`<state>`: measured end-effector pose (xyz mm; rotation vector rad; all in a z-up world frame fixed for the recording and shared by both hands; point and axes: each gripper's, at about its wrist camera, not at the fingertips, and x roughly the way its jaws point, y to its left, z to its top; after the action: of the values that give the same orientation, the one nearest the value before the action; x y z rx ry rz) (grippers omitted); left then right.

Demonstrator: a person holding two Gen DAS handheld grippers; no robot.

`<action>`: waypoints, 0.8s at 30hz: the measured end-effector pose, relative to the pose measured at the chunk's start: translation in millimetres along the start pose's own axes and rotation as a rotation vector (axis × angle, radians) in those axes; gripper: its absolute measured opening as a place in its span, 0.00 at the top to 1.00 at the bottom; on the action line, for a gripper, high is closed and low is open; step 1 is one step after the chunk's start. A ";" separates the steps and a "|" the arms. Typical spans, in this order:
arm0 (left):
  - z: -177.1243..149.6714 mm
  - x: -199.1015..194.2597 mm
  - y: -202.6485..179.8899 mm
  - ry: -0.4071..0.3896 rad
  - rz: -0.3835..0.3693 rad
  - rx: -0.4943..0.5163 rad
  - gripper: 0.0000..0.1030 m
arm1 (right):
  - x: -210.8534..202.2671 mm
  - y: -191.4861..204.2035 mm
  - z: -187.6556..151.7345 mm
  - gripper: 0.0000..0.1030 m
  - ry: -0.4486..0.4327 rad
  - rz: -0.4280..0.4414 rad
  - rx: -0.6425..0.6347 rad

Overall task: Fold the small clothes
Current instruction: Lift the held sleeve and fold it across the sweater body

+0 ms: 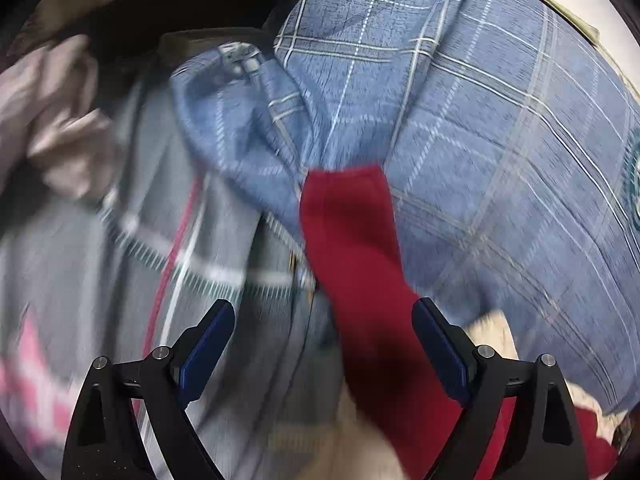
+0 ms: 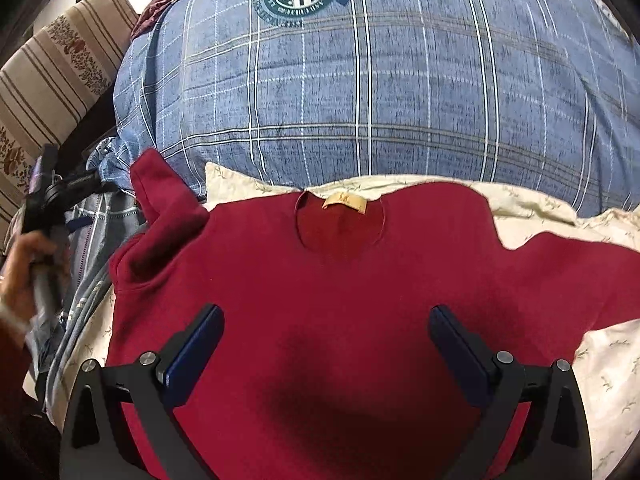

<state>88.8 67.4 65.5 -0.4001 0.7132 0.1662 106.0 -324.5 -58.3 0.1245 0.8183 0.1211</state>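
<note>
Right now the red sweatshirt [image 2: 320,280] lies spread flat, neck label [image 2: 345,203] away from me, on a cream floral sheet [image 2: 600,360] on the bed, in front of a blue plaid pillow [image 2: 380,92]. My right gripper [image 2: 326,322] hovers over the chest, jaws spread wide and holding nothing. My left gripper [image 1: 323,318] is likewise released; in its blurred view the left sleeve [image 1: 352,240] runs lengthwise away from the jaws, cuff at the far end against the plaid cloth. In the right wrist view that sleeve [image 2: 160,196] sticks out up and to the left, near my left hand [image 2: 24,276]. So the left gripper is nearer; I judge the sleeve fold across the body falls to it.
</note>
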 end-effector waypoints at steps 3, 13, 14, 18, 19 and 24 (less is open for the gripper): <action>15.4 32.4 5.5 -0.026 0.007 0.009 0.15 | 6.4 -1.5 -1.6 0.01 0.018 0.017 0.007; 39.4 118.3 5.9 -0.018 -0.057 0.034 0.38 | 17.8 -3.8 -5.3 0.01 0.071 0.046 0.000; 40.2 123.1 6.3 -0.007 -0.076 0.039 0.54 | 18.6 -4.3 -5.7 0.01 0.074 0.048 0.001; 40.7 122.5 18.4 0.025 -0.116 0.002 0.89 | 19.8 -5.7 -7.0 0.01 0.077 0.040 -0.001; 38.2 113.1 23.3 0.023 -0.127 -0.007 0.90 | 19.4 -6.3 -7.1 0.01 0.078 0.038 0.000; 27.4 69.4 24.5 -0.004 -0.105 0.138 0.98 | 14.7 -6.9 -5.3 0.01 0.070 0.048 0.017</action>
<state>150.2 101.9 30.9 -0.3046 0.6937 0.0190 112.4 -328.7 -73.5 0.1565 0.8860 0.1647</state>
